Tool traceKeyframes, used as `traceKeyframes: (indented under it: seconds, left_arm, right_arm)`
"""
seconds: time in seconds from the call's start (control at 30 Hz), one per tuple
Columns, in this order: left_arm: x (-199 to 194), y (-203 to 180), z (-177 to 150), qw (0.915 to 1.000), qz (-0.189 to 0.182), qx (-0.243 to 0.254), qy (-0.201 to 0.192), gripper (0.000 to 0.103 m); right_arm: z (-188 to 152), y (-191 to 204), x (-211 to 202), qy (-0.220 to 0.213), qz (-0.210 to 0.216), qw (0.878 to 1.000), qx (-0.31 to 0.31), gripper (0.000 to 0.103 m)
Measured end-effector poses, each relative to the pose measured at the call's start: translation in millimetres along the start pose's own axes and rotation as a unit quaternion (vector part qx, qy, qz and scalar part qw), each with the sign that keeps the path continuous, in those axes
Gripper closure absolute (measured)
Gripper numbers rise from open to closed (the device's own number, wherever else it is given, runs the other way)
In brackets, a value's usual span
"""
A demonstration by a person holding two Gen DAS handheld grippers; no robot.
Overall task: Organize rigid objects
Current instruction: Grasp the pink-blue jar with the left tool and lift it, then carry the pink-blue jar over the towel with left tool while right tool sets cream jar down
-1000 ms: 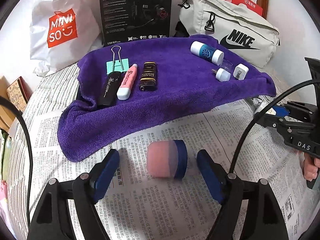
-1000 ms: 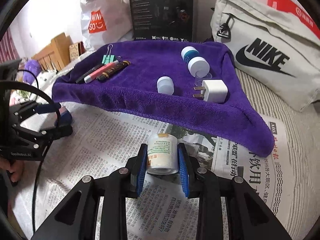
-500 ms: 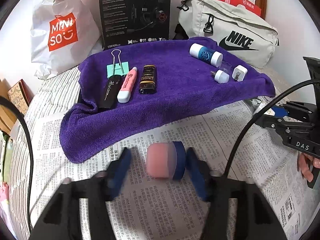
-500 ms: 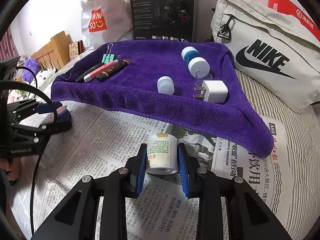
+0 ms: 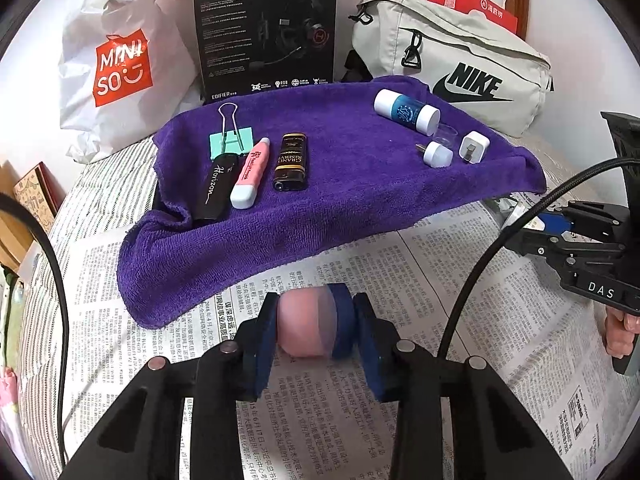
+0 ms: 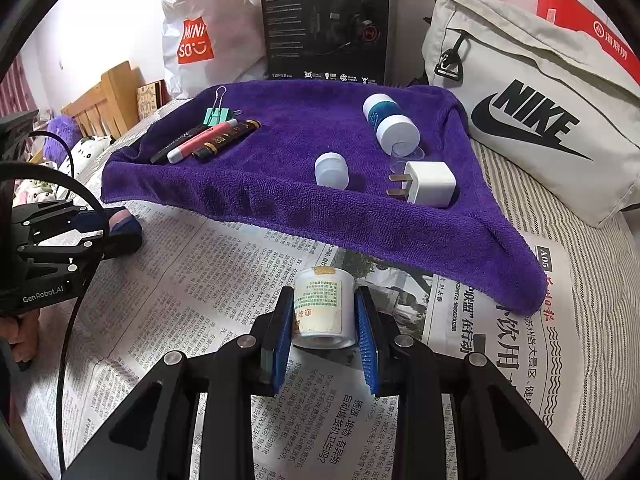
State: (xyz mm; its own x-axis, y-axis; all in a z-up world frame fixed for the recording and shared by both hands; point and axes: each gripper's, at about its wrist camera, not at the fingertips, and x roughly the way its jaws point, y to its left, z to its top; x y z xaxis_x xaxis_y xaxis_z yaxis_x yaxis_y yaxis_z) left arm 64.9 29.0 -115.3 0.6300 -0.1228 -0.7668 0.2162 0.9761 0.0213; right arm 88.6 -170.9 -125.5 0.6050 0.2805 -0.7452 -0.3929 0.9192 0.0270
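My left gripper (image 5: 316, 334) is shut on a pink jar with a blue cap (image 5: 310, 322) lying on its side on the newspaper. My right gripper (image 6: 324, 322) is shut on a white pill bottle with a green label (image 6: 324, 308), just in front of the purple towel (image 6: 280, 208). On the towel (image 5: 340, 200) lie a green binder clip (image 5: 231, 142), a black pen case (image 5: 214, 186), a pink highlighter (image 5: 251, 174), a black lighter (image 5: 291, 162), a white and blue bottle (image 5: 406, 111), a small white cap (image 5: 438, 154) and a white charger plug (image 5: 474, 147).
Newspaper (image 5: 440, 280) covers the striped bed in front of the towel. Behind it stand a white Miniso bag (image 5: 116, 60), a black headset box (image 5: 266, 28) and a grey Nike bag (image 5: 460, 64). A wooden headboard (image 6: 104, 104) is at the left.
My left gripper's jaws have closed from wide open onto the pink jar. My right gripper still holds the white pill bottle in the same place.
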Motion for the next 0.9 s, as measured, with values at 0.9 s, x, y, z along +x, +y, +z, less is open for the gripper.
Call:
traceKeyframes:
  seconds: [0.9]
  left_arm:
    - [-44.0, 14.6, 36.9, 0.9996, 0.0, -0.023, -0.019, 0.068]
  right_arm:
    - [50.6, -10.0, -52.8, -0.055, 0.016, 0.998, -0.024, 0.075]
